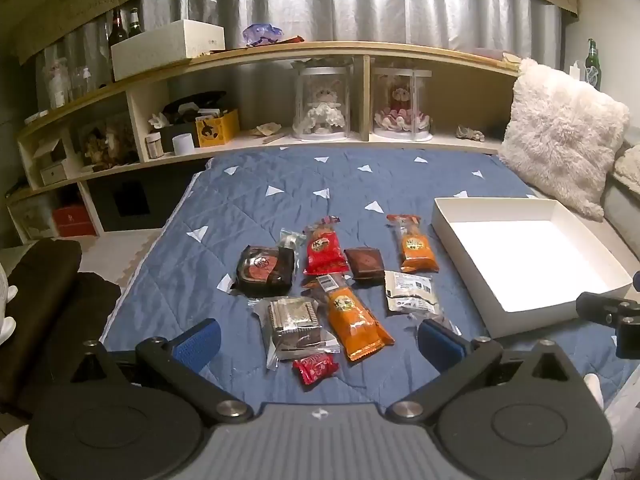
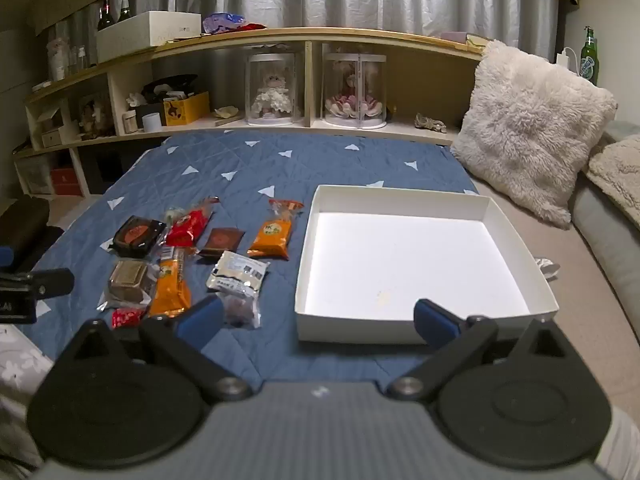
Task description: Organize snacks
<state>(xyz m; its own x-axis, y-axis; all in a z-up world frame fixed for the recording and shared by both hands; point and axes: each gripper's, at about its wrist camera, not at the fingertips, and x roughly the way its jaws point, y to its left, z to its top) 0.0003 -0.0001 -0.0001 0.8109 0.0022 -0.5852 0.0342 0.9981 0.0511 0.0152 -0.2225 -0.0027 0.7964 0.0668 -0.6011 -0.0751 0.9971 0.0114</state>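
While both jaws stand spread and empty, the left gripper point(image 1: 318, 334) hangs over scattered foil-wrapped snack packets point(image 1: 340, 280); the right gripper point(image 2: 318, 318) faces the shallow white cardboard box point(image 2: 516, 224), seemingly their destination.

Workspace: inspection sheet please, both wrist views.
Surface: blue quilt with white triangles.
Job's things: wrapped snacks in a loose cluster, among them an orange pack, a red pack and a small red candy; white box to their right, empty.
Clutter: nothing seen on the quilt beyond the snacks.
Grippers: left gripper open, over the near snacks; right gripper open, before the box's near wall; neither holds anything.
Cables: white charger lead near the green bottle.
Surroundings: shelf, curtain, fluffy pillow.
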